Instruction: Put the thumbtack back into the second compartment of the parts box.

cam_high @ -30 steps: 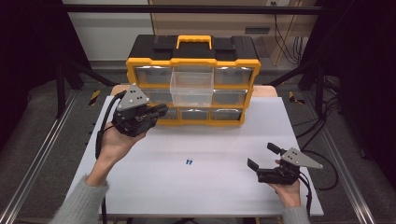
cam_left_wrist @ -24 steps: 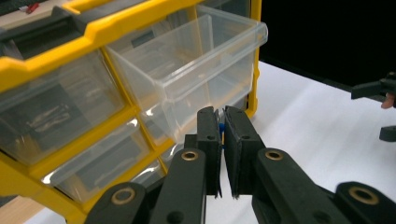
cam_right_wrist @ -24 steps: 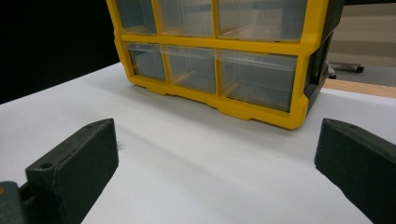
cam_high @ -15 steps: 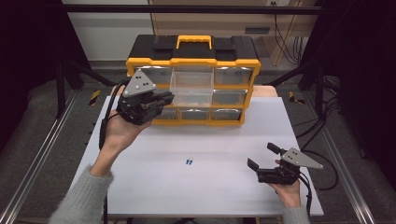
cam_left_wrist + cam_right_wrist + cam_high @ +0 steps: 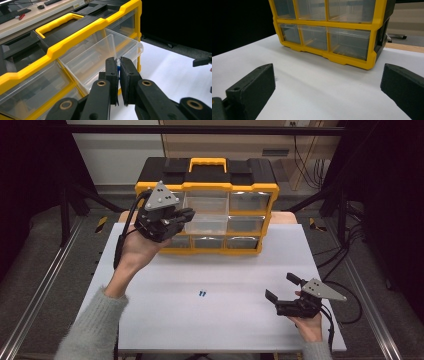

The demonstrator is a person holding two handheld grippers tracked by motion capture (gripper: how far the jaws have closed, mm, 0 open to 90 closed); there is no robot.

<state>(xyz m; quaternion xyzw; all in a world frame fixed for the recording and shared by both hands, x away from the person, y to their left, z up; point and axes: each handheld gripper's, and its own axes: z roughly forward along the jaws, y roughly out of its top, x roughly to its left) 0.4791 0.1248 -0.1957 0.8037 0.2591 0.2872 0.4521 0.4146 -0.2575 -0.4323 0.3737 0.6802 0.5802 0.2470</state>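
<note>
A yellow and black drawer organizer (image 5: 206,176) stands at the back of the white table (image 5: 150,320). Its upper middle clear drawer (image 5: 206,218) is pulled out. My left gripper (image 5: 186,215) hovers at that drawer's left front corner. In the left gripper view the jaws (image 5: 118,63) are shut on a small blue piece (image 5: 119,69), just above the drawer (image 5: 100,52). Two small blue pieces (image 5: 201,294) lie on the table's middle. My right gripper (image 5: 284,288) rests open near the front right, pointing at the organizer (image 5: 332,56), nothing between its fingers (image 5: 252,85).
The organizer's other clear drawers (image 5: 243,225) are pushed in. Black frame rails (image 5: 65,210) and cables (image 5: 345,270) flank the table. White tabletop lies between the organizer and the front edge.
My left gripper has risen and moved back and right, from in front of the organizer's left side up to the pulled-out drawer. The right gripper has stayed put.
</note>
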